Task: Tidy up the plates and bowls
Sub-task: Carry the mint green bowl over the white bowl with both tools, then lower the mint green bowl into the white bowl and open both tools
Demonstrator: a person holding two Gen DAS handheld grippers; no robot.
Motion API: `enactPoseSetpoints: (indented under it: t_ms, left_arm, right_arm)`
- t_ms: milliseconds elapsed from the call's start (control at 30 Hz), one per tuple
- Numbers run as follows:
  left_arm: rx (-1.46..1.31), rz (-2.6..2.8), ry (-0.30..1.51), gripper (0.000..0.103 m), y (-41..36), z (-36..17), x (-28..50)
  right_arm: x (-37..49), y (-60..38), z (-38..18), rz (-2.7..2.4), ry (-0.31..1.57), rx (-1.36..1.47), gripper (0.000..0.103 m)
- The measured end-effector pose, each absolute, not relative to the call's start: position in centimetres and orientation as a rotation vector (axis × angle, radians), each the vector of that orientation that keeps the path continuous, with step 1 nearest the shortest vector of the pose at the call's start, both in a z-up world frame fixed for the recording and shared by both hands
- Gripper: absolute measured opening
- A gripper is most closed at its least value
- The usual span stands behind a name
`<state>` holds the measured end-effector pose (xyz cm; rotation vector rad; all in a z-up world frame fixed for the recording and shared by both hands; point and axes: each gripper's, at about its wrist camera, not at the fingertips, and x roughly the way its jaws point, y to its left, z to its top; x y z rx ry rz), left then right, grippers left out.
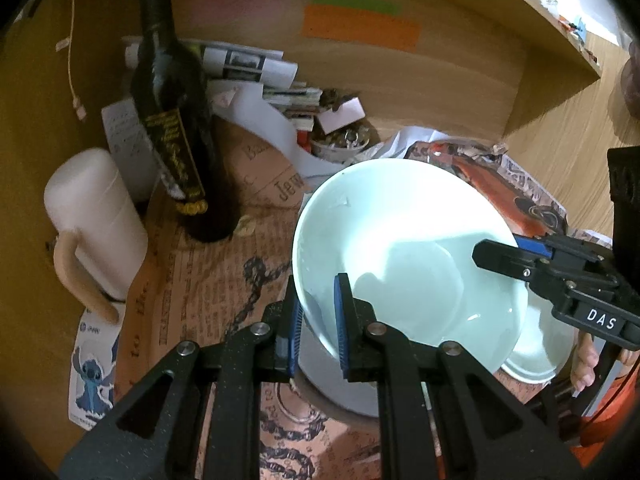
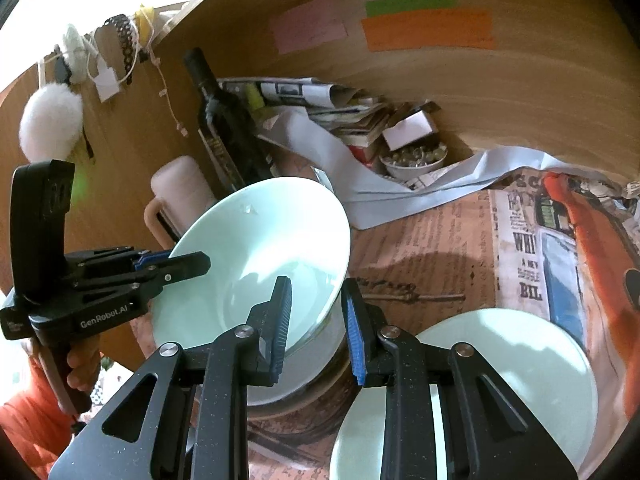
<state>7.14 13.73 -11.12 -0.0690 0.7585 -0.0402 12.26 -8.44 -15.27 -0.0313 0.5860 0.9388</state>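
Observation:
A pale green bowl (image 1: 400, 240) (image 2: 260, 240) hangs tilted between both grippers. My left gripper (image 1: 318, 304) (image 2: 188, 266) is shut on its near-left rim, one blue pad inside and one outside. My right gripper (image 2: 317, 282) (image 1: 492, 252) is shut on the opposite rim. Directly beneath the bowl sits a white bowl (image 1: 340, 384) (image 2: 296, 368), resting on a brownish dish. A pale green plate (image 2: 520, 380) (image 1: 536, 348) lies flat on the table to the right, partly hidden behind my right gripper's fingers.
A dark wine bottle (image 1: 176, 128) (image 2: 224, 120) and a white mug (image 1: 96, 220) (image 2: 180, 188) stand at the back left. Piled papers (image 1: 260, 80) and a small dish of bits (image 2: 412, 160) crowd the wooden back wall. Newspaper covers the table (image 2: 432, 248).

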Motion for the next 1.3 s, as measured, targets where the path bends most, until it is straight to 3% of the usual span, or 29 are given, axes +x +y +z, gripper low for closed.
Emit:
enactPoseSetpoints:
  t_ms: [1300]
  left_arm:
    - [-0.028, 0.002, 0.784, 0.015, 13.8, -13.1, 5.5]
  right_arm:
    - [11.2, -6.6, -16.3, 0.879, 0.561, -0.183, 0.026]
